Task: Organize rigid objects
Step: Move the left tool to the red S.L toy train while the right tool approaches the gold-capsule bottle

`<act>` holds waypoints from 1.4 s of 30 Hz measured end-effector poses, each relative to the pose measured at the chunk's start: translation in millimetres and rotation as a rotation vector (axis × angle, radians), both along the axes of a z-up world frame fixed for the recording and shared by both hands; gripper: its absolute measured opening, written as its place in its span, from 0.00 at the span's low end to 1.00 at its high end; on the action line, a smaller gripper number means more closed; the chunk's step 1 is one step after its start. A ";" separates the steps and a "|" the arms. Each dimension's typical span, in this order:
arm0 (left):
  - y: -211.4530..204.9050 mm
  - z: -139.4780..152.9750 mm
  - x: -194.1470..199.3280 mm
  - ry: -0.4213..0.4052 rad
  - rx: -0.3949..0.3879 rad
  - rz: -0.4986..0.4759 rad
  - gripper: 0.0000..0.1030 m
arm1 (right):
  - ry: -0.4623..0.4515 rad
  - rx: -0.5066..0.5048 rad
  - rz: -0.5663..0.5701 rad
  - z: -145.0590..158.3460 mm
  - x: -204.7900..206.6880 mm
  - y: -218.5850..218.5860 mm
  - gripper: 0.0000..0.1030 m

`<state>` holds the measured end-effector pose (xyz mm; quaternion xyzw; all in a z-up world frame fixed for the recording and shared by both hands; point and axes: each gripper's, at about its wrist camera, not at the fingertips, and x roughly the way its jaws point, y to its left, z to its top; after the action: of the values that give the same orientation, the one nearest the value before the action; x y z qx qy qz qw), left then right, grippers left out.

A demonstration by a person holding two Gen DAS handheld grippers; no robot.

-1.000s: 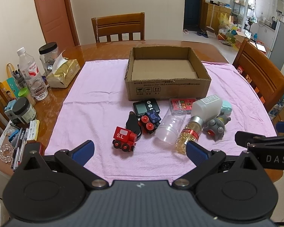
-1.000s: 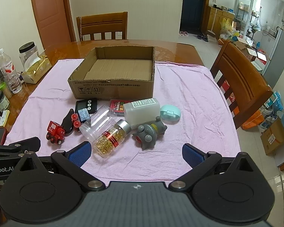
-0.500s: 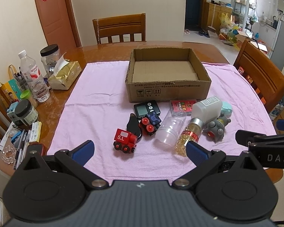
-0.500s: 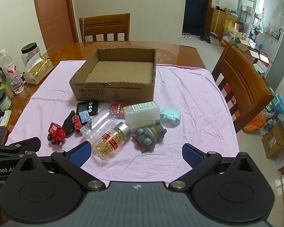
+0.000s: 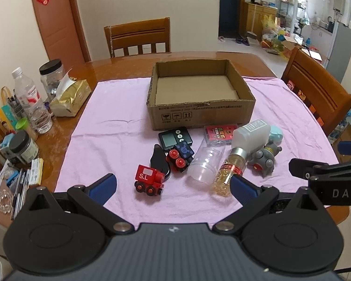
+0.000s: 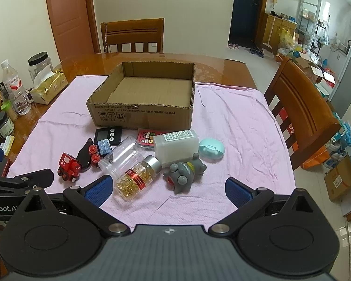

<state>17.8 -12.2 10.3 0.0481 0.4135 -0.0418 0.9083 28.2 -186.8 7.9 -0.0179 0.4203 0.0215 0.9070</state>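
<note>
Both grippers hover above the near edge of the table [image 5: 128,63], and both have their jaws wide apart with nothing between them. The left gripper [image 5: 173,186] looks over the red toy train [image 5: 149,179], and the right gripper [image 6: 167,188] looks over the grey toy figure [image 6: 184,172]. An open cardboard box [image 5: 200,114] stands on the pink cloth [image 5: 110,138] with nothing inside it. The rigid objects lie in a group on the cloth just in front of the box: a black timer [image 5: 175,137], a small blue and red toy [image 5: 180,155], a clear empty jar [image 5: 204,161] on its side, a bottle of yellow capsules [image 6: 138,176] on its side, a white plastic bottle [image 6: 176,144], a red card pack [image 5: 220,133] and a mint green case [image 6: 211,150]. The capsule bottle touches the clear jar and the white bottle
</note>
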 end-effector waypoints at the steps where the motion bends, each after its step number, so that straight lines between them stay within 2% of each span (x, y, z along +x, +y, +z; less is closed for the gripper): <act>1: 0.4 -1.5 1.0 -0.002 0.003 -0.008 0.99 | -0.001 0.000 0.002 -1.3 0.4 0.5 1.00; 11: 9.9 -20.4 8.7 -0.036 0.001 -0.100 0.99 | -0.036 0.022 0.044 -18.3 1.7 7.8 1.00; 15: 16.0 -33.8 13.8 -0.023 0.001 -0.128 0.99 | -0.040 0.018 0.059 -32.3 4.5 11.3 1.00; 26: 44.3 -84.0 35.0 0.007 0.022 -0.157 0.99 | 0.065 0.026 0.033 -93.7 16.7 10.4 1.00; 36: 61.1 -124.7 56.9 0.016 0.055 -0.171 0.98 | 0.154 0.031 0.013 -120.9 23.4 23.4 1.00; 39: 65.1 -133.0 64.2 0.022 0.034 -0.187 0.95 | 0.173 0.030 0.020 -124.7 25.2 30.5 1.00; 42: 68.5 -139.2 71.7 0.031 0.008 -0.200 0.84 | 0.185 0.024 0.030 -127.4 27.4 36.9 1.00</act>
<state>89.6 56.3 -128.9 0.0922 0.4210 -0.1311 0.8928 55.6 -149.9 -119.5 -0.0114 0.5018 0.0417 0.8639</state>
